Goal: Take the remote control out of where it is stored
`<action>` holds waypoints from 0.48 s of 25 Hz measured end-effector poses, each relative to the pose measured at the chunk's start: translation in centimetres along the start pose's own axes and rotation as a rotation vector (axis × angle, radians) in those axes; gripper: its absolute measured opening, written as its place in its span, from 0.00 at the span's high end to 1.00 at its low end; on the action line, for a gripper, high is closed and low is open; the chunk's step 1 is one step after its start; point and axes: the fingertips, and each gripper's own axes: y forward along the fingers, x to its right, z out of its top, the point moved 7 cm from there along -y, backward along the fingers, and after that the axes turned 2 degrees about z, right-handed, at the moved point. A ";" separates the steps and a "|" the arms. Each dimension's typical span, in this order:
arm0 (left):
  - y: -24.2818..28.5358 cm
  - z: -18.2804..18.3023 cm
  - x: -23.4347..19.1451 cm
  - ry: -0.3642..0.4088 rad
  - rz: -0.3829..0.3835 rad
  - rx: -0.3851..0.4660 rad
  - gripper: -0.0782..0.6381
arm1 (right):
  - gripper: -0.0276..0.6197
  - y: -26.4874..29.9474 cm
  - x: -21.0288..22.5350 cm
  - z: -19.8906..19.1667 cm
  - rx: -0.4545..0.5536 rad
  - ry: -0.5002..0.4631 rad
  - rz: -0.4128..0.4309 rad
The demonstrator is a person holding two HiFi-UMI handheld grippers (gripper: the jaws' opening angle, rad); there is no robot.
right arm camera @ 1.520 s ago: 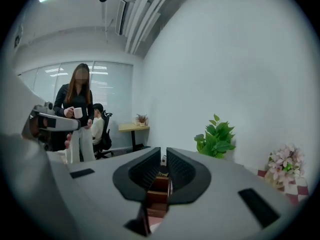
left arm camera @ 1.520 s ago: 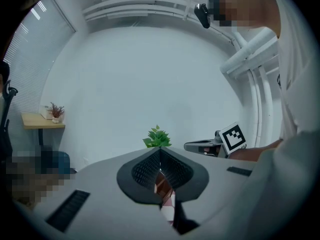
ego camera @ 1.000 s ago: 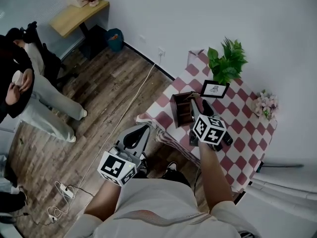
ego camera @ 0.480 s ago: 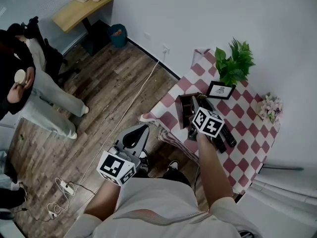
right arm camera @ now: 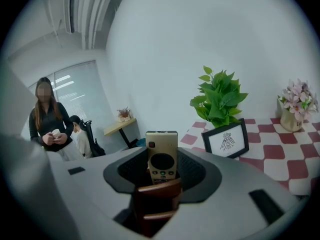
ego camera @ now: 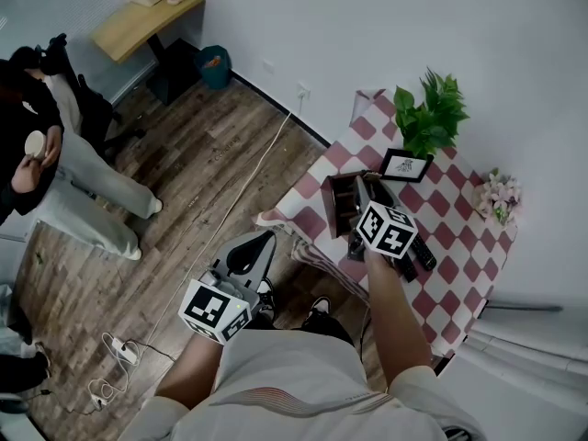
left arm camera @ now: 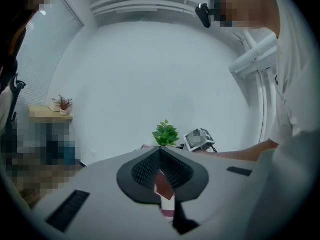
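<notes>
A pale gold remote control (right arm camera: 161,156) stands upright in a dark brown wooden holder (right arm camera: 157,204) at the near corner of the checkered table. My right gripper (right arm camera: 161,150) reaches over that holder (ego camera: 342,202), and its jaws are closing with the remote's upper half between the pads, which do not visibly press on it. In the head view the right gripper (ego camera: 369,191) and its marker cube cover the remote. My left gripper (ego camera: 250,251) hangs off the table over the wooden floor, with the left gripper's (left arm camera: 160,151) tips together and nothing held.
On the red-and-white checkered table (ego camera: 459,278) stand a green plant (ego camera: 430,118), a small framed picture (ego camera: 404,165) and a vase of pink flowers (ego camera: 494,196). Dark remotes (ego camera: 421,249) lie beside the holder. A person (ego camera: 55,173) stands on the floor at far left, near a wooden side table (ego camera: 147,26).
My right gripper has edged a little forward over the holder, and the head camera has shifted slightly. The left gripper has stayed where it was.
</notes>
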 end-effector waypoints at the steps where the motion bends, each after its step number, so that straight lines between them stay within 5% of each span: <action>1: 0.1 0.0 0.1 0.001 -0.004 0.002 0.88 | 0.67 -0.4 -0.2 0.4 0.012 -0.002 0.014; 7: 1.1 0.6 1.2 0.013 -0.041 0.014 0.88 | 0.67 -4.1 -0.5 3.6 0.117 0.000 0.096; 12: 3.4 1.3 3.2 0.032 -0.101 0.026 0.88 | 0.67 -9.0 1.8 6.9 0.211 -0.008 0.085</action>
